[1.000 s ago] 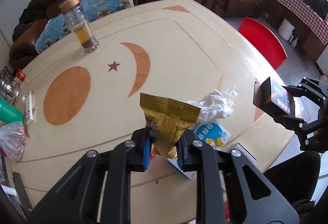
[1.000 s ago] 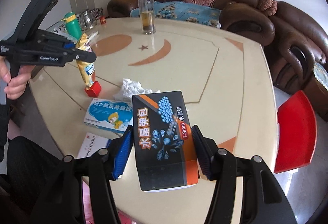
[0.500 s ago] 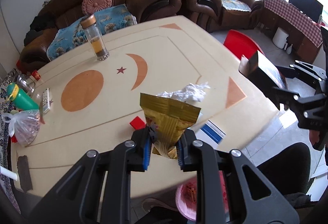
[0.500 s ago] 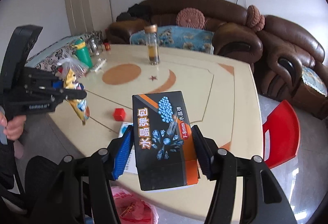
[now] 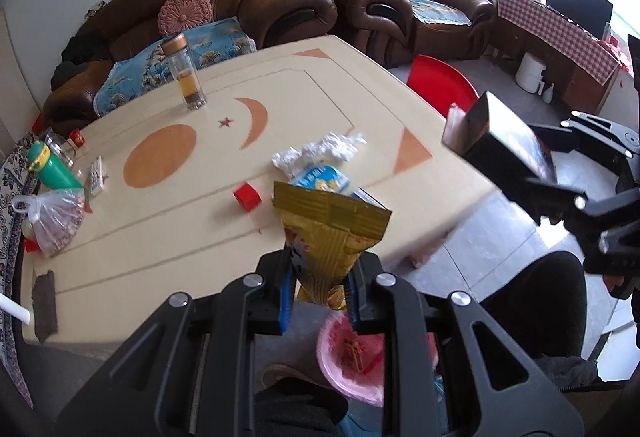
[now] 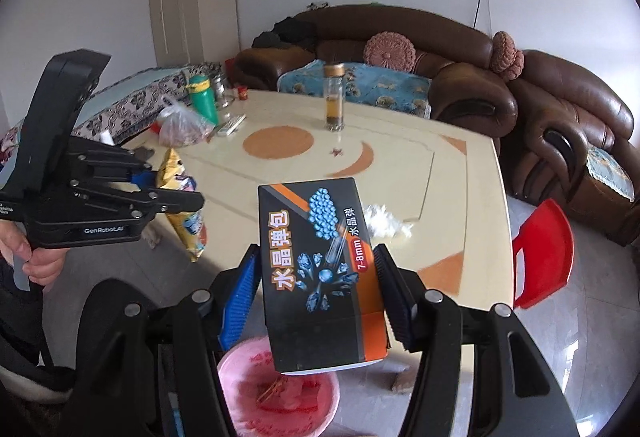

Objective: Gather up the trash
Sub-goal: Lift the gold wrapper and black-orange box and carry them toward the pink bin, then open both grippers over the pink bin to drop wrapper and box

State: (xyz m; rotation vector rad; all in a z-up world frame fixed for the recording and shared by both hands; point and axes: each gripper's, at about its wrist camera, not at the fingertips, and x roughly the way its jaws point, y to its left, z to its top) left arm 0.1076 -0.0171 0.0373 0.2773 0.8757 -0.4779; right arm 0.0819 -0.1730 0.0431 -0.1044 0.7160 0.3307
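Black skeletal left gripper (image 5: 318, 287), right gripper (image 6: 316, 301): silver screws, blue jaw pads, white "GenRobot.AI" lettering.

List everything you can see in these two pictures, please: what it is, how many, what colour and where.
Gold foil snack bag: one, gold, clamped in the left tongs.
Black cardboard box: one, black and orange, clamped in the right tongs.
Pink-lined bin: one, pink, on the floor below both tongs.
Crumpled white tissue: one, white, on the table.
Small red cube: one, red, on the table.
Glass bottle: one, clear with a gold cap, at the table's far side.
Green bottle: one, green, at the table's edge.
Cream table: one, orange inlays.
Brown leather sofa: brown, behind the table.
Left tongs: black, shut.
Right tongs: black.
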